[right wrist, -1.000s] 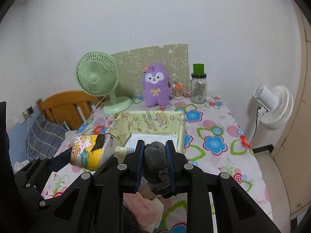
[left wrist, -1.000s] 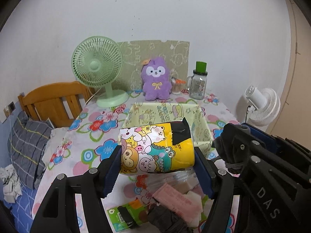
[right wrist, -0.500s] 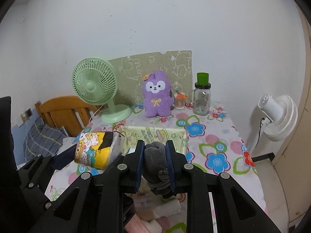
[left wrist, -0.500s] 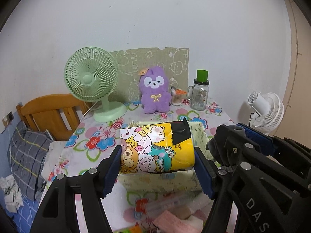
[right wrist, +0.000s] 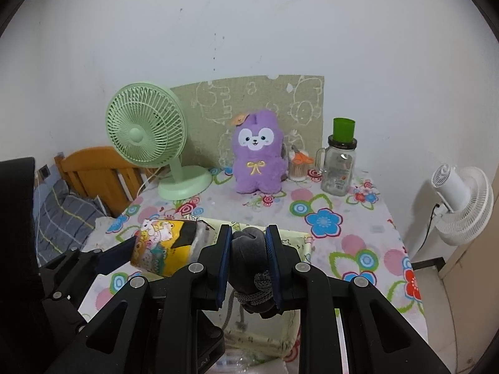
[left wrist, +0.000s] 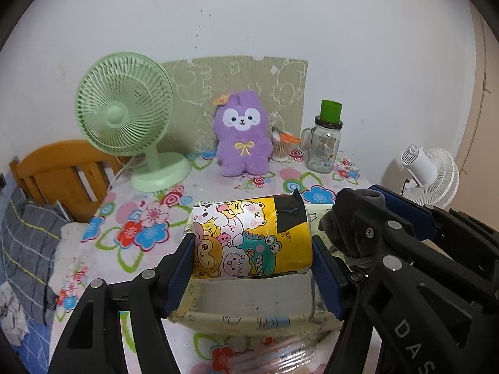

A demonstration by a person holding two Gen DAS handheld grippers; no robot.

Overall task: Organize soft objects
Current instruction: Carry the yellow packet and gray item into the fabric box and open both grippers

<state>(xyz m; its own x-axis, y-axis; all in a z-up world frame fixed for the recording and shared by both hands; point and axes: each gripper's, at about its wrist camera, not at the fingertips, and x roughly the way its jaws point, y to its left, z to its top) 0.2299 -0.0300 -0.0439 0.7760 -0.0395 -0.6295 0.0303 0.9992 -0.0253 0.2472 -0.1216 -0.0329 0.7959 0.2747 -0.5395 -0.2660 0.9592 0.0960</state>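
My left gripper point(left wrist: 252, 249) is shut on a yellow cartoon-print tissue pack point(left wrist: 251, 238) and holds it over the near part of a pale green fabric box point(left wrist: 249, 318). My right gripper point(right wrist: 248, 251) is shut on a dark grey soft pouch with a cord point(right wrist: 249, 268), also held above the fabric box point(right wrist: 293, 243). The tissue pack shows left of it in the right wrist view point(right wrist: 163, 249). The right gripper with the pouch point(left wrist: 349, 227) shows at the right in the left wrist view.
On the flowered table point(right wrist: 343, 237) at the back stand a green fan point(right wrist: 146, 143), a purple plush point(right wrist: 259, 159), a jar with a green cap point(right wrist: 340, 162) and a toothpick holder point(right wrist: 299, 168). A white fan point(right wrist: 461, 199) stands right; a wooden bed frame point(left wrist: 59, 171) left.
Both grippers have moved forward with their loads, from in front of the fabric box to above it. The loose items on the table in front have dropped out of view.
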